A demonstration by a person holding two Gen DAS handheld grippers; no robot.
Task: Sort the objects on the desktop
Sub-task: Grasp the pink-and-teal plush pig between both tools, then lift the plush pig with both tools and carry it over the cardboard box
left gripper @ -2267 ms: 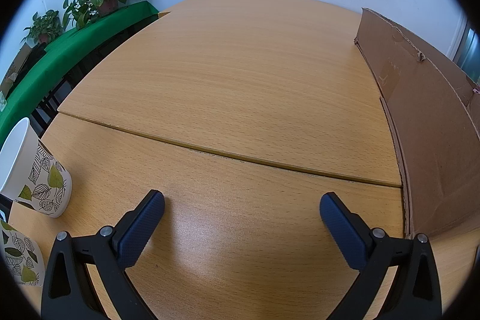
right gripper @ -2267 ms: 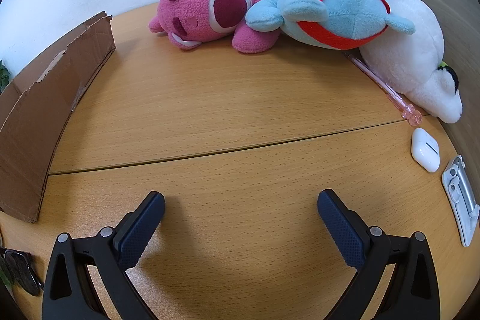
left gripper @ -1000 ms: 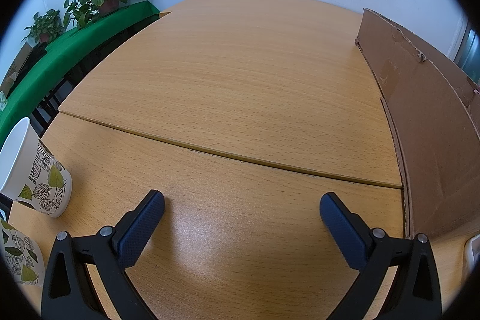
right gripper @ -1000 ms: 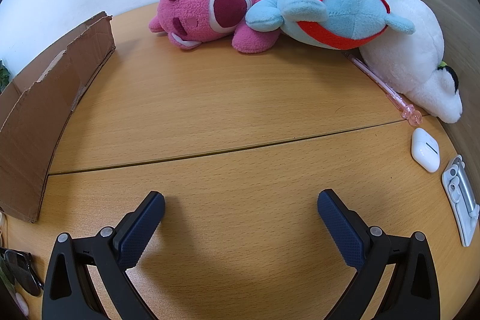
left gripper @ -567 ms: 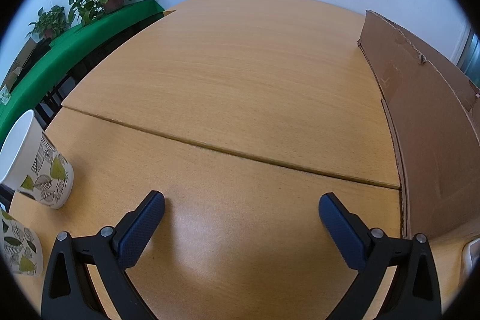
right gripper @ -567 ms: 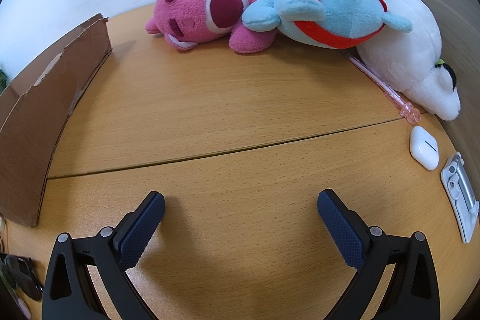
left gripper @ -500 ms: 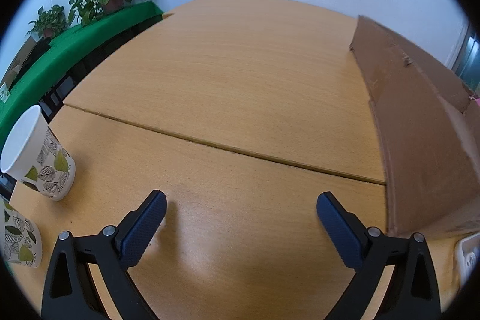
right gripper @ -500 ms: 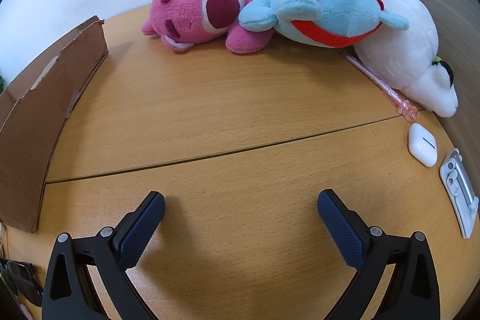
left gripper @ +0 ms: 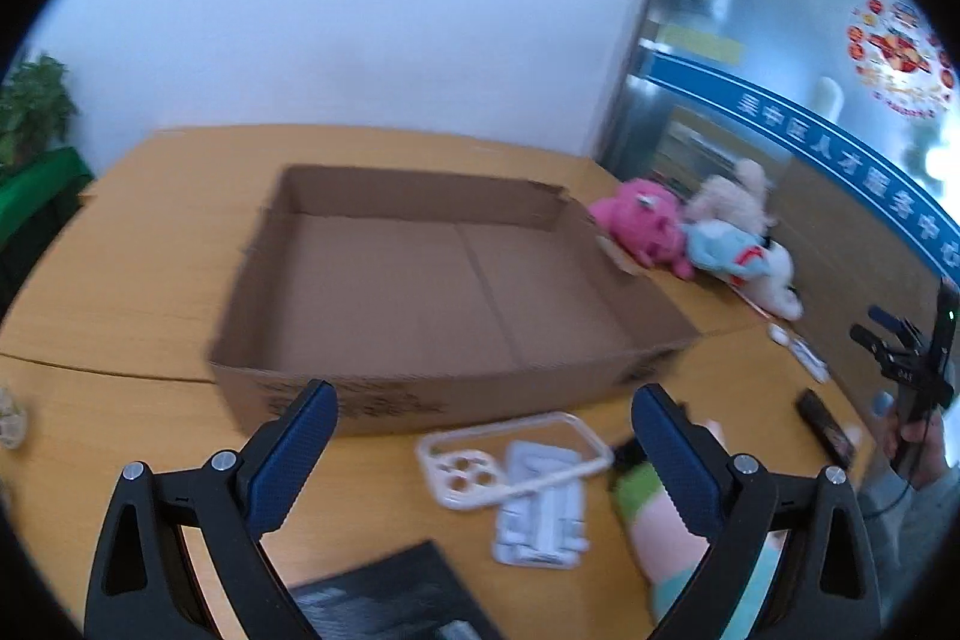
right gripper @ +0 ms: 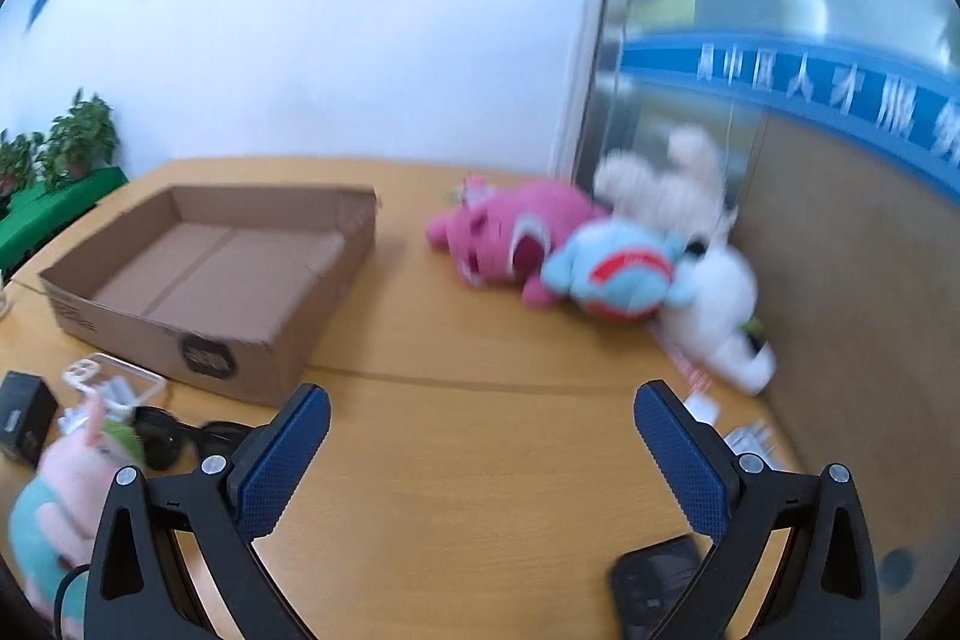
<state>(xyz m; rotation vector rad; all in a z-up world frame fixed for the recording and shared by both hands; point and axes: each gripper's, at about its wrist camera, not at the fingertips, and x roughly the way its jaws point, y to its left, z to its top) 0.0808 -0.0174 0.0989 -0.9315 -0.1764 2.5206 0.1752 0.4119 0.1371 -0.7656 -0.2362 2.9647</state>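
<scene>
Now we see cardboard box (left gripper: pixel 444 280) open and empty mid-table (right gripper: pixel 480 460). Clear phone case (left gripper: pixel 510 454) and white tray (left gripper: pixel 540 508) lie just in front of it; sunglasses (right gripper: pixel 180 436) and pink-green plush (right gripper: pixel 66 484) nearby. Pink plush (right gripper: pixel 504 238), blue plush (right gripper: pixel 618 274), white plush (right gripper: pixel 720 316) piled by far wall. Our left gripper (left gripper: pixel 480 454) fingers spread, holding nothing; right gripper (right gripper: pixel 480 454) likewise spread, empty, black phone (right gripper: pixel 657 586) below it.

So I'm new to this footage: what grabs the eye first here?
The big empty cardboard box in the middle of the wooden table. To its right, a pile of plush toys, pink and blue, lies against the partition.
</scene>
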